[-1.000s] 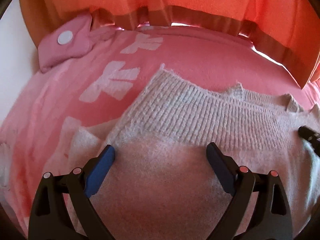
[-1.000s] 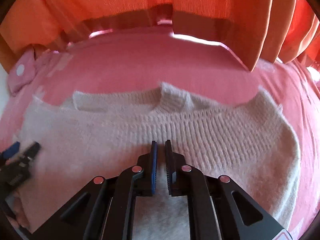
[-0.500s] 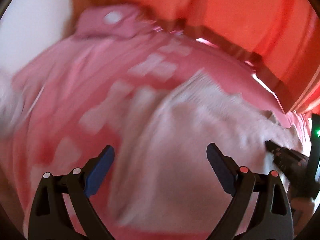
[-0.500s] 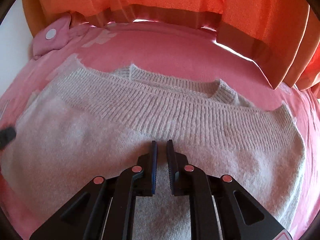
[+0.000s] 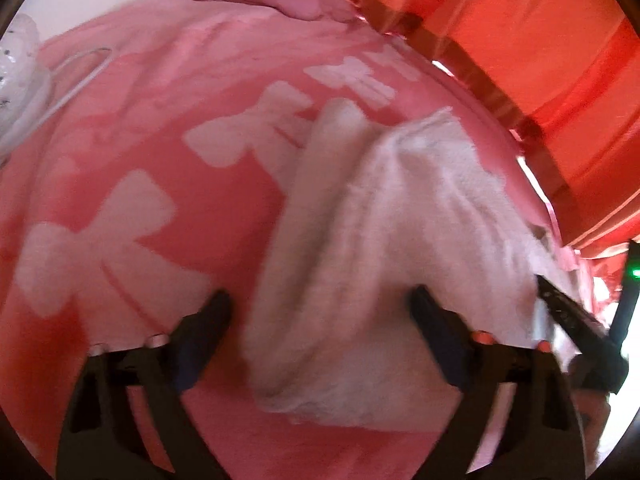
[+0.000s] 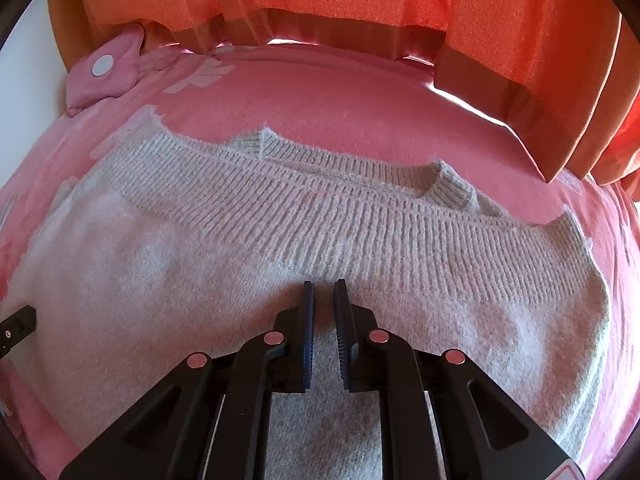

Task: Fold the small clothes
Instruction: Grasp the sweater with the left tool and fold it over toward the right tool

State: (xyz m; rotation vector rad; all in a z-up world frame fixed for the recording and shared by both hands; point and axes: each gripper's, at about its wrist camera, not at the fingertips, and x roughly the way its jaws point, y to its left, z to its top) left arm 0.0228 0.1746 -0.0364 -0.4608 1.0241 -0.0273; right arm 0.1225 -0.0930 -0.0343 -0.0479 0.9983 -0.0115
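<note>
- My work surface is a bed under a pink blanket (image 6: 340,96) with pale bow prints.
- A cream knit sweater (image 6: 280,240) lies spread on it.
- A pink pillow (image 6: 108,76) sits at the far left corner.

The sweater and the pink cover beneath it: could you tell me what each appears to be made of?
The sweater looks like soft, fuzzy knit, probably wool or acrylic: ribbed rows cross its upper band and the body has a matte nap. The pink cover seems a plush, fleece-like fabric with a velvety, non-shiny surface and paler bow shapes; the fibre cannot be told.
</note>
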